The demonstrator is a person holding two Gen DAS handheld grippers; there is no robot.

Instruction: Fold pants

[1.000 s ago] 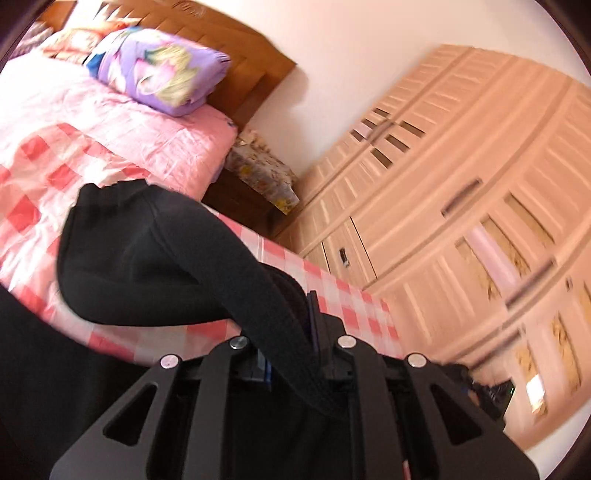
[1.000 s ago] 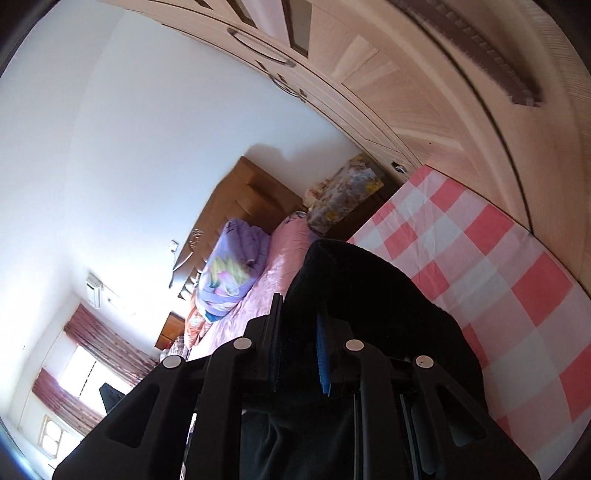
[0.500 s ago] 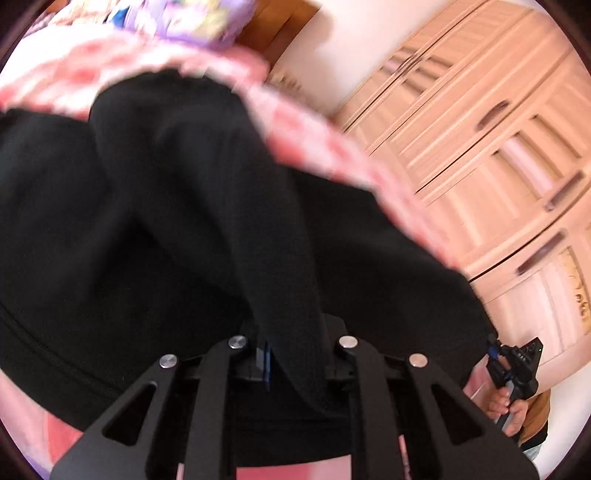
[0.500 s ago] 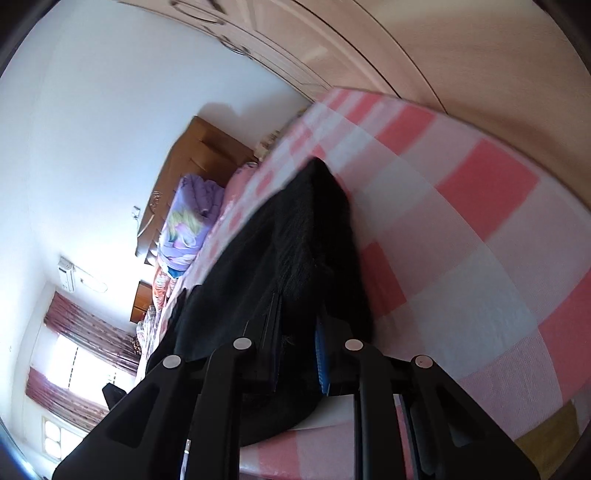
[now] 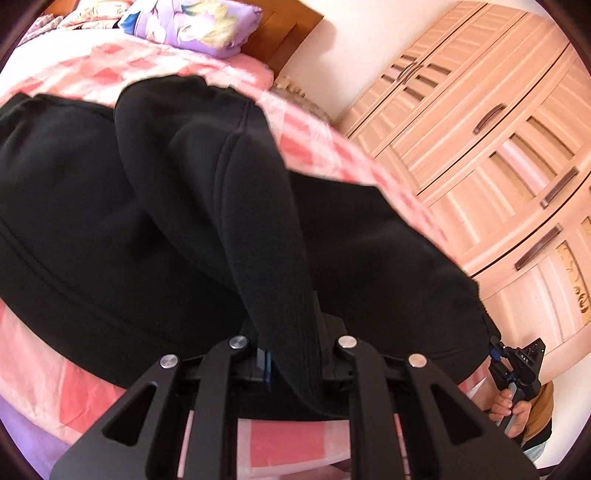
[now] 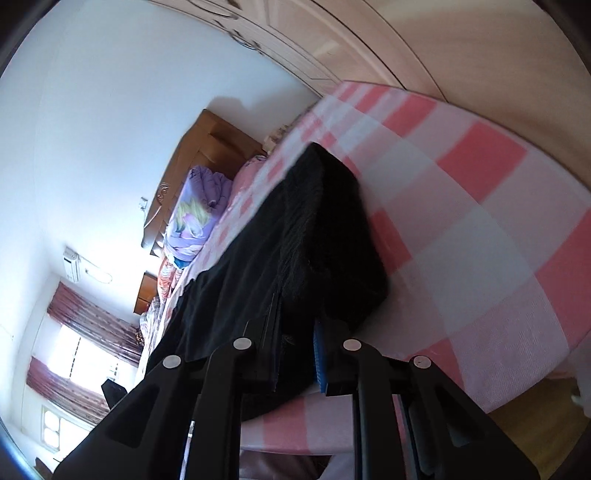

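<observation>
Second ago pants (image 5: 155, 206) hung up off bed (image 5: 74, 74), checked sheet showing under them; since then both tools dropped, black fabric landed spread over bed, folded layer on top. Left tool (image 5: 291, 354) clamped on ribbed cuff strip, right tool (image 6: 295, 343) clamped on another edge near bed's foot. Right hand (image 5: 511, 406) visible low right, gripping its handle. Around: purple pillow (image 5: 192, 22) by wooden headboard (image 5: 284, 33), wardrobe (image 5: 498, 155) alongside, curtained window (image 6: 85, 354). Bunched cloth blocked view of fingertips.
</observation>
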